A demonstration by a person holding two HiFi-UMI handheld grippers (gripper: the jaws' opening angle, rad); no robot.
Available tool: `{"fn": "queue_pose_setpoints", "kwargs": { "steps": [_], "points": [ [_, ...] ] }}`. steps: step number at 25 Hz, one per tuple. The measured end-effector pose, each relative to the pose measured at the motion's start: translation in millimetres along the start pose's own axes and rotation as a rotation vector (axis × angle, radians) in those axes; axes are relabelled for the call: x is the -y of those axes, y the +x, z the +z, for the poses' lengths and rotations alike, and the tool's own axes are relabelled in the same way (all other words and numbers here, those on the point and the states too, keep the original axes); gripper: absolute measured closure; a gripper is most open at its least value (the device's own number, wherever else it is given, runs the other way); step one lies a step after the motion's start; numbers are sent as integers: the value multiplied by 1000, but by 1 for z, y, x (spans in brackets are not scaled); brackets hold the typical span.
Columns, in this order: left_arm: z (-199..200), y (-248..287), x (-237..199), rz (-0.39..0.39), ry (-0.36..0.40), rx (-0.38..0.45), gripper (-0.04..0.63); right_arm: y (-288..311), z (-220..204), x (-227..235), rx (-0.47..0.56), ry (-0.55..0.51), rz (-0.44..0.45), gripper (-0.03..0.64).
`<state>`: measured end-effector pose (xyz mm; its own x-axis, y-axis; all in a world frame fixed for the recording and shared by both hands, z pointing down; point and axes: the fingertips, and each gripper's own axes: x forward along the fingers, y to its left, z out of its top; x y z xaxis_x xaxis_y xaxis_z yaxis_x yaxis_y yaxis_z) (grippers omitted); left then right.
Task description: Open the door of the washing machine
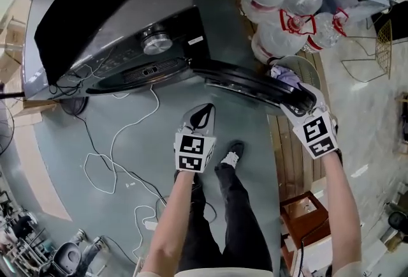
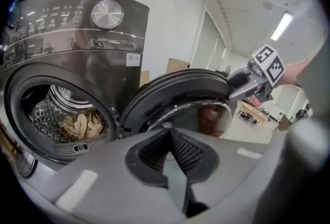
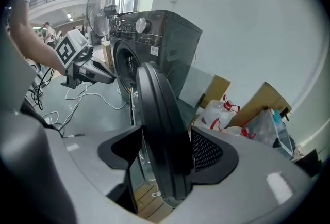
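Observation:
The dark grey washing machine (image 1: pixel 115 14) stands with its round door (image 1: pixel 255 84) swung wide open to the right. My right gripper (image 1: pixel 298 101) is at the door's free edge. In the right gripper view the door rim (image 3: pixel 160 130) stands between its spread jaws, close to the right pad (image 3: pixel 209 150), and the gripper is open. My left gripper (image 1: pixel 203 115) hovers in front of the machine, shut and empty. The left gripper view looks at the open drum (image 2: pixel 77 120), which holds pale laundry, at the door (image 2: pixel 180 94) and at the right gripper (image 2: pixel 240 83).
A white cable (image 1: pixel 108 154) loops over the grey floor in front of the machine. Filled plastic bags (image 1: pixel 287 7) and cardboard (image 3: pixel 263 101) sit to the right of it. The person's legs and a shoe (image 1: pixel 231 157) are between the grippers. A wooden box (image 1: pixel 303 212) is at the lower right.

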<state>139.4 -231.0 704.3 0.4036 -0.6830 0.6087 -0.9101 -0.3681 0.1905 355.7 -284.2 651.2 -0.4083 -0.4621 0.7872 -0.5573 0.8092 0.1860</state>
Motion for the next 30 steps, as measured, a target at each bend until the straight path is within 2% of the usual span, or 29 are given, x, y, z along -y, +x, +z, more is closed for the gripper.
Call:
{"fn": "queue_pose_setpoints", "kwargs": {
  "steps": [5, 8, 10, 13, 18, 25, 30],
  "points": [
    [-11, -6, -3, 27, -17, -28, 538, 16, 5, 32, -30, -46, 15, 330],
    [-21, -14, -13, 62, -75, -37, 538, 25, 11, 46, -53, -56, 31, 319],
    [-24, -20, -18, 79, -116, -32, 538, 27, 11, 53, -65, -29, 44, 308],
    [-27, -29, -24, 98, -134, -24, 538, 27, 7, 62, -60, 51, 55, 275],
    [-40, -52, -40, 134, -147, -32, 538, 24, 5, 53, -60, 48, 21, 275],
    [-50, -75, -42, 137, -145, -44, 538, 13, -7, 51, -118, 24, -65, 278],
    [-47, -88, -51, 147, -151, -29, 538, -20, 11, 34, -29, 104, -95, 278]
  ]
}}
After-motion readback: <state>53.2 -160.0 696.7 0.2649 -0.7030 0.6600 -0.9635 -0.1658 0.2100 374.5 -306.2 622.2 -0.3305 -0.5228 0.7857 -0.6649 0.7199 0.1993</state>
